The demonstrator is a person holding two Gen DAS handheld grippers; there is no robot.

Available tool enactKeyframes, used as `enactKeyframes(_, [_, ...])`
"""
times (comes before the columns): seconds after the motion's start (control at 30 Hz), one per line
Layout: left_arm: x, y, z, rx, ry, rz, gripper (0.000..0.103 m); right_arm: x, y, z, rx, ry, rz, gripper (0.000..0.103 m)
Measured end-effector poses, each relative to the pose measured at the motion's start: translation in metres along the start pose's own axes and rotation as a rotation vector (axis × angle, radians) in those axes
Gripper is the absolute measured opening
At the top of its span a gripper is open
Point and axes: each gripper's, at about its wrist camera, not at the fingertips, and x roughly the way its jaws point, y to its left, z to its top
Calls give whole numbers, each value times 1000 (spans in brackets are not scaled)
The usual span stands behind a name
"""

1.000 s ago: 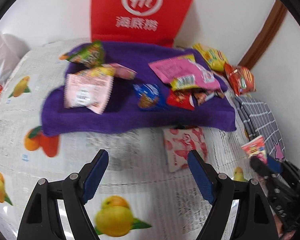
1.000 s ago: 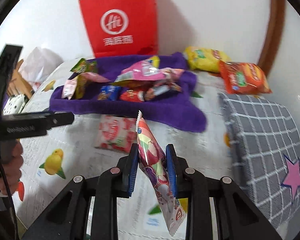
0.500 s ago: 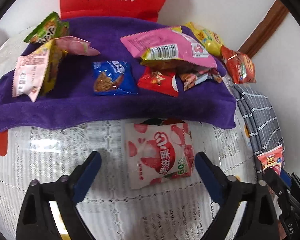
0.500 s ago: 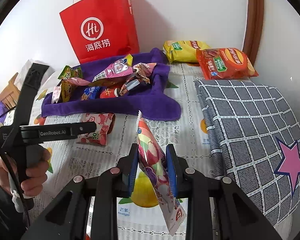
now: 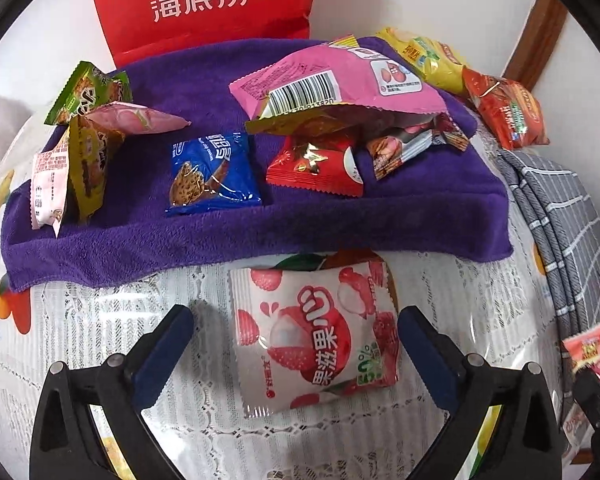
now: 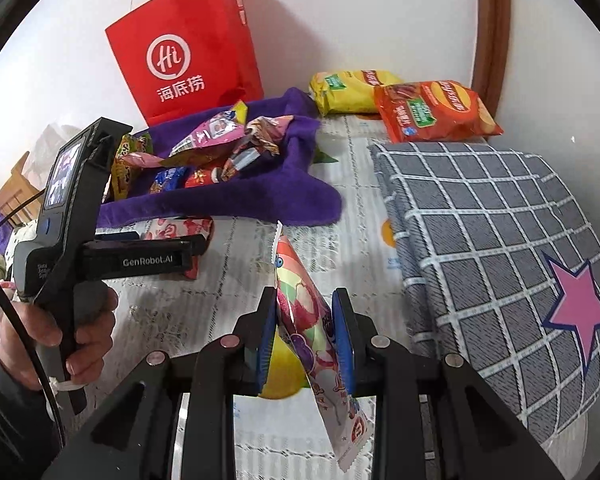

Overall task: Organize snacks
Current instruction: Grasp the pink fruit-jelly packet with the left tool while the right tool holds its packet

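1. Left gripper (image 5: 294, 342): fingers spread wide, one on each side of the lychee gummy packet (image 5: 314, 338). Compared with one second ago, when the packet lay well ahead of the fingertips, the gripper has advanced until the packet sits between the pads without visible contact. Judgement: the approach is complete and closing is the next step.
2. Lychee gummy packet: lies flat on the lace tablecloth (image 5: 100, 320), just in front of the purple towel (image 5: 220, 236). Its long axis runs roughly away from the camera, with a slight tilt; the far edge tucks toward the towel hem. The fingers would close across its short axis.
3. Right gripper (image 6: 306, 334): fingers narrow, clamped on a long cartoon-print snack packet (image 6: 312, 332). This grip is unchanged over the last second. The packet stands on edge, with its long axis sloping from the serrated top, ahead of the fingers, to the lower end near the camera.
4. Purple towel: carries the sorted snacks, including a blue cookie packet (image 5: 212, 174) and a pink packet (image 5: 340, 84).
5. Red paper bag (image 5: 204, 4): stands behind the towel against the wall.
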Motion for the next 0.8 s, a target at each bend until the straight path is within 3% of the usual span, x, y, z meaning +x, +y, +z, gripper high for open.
enactKeyframes(0.13, [7,-20,0,41,-30,60,103,-1,-1,-1,3,2,-2,28])
enactKeyframes(0.37, [4,-18,-2,59,-38,37,101,-1,1,-4,7,13,4,28])
enactKeyframes(0.63, [-16,6,-18,71,-32,-14,79,-3,7,-2,17,8,18,28])
enactKeyframes(0.8, [-23,25,-26,52,-20,-36,76,-6,20,0,7,-2,35,28])
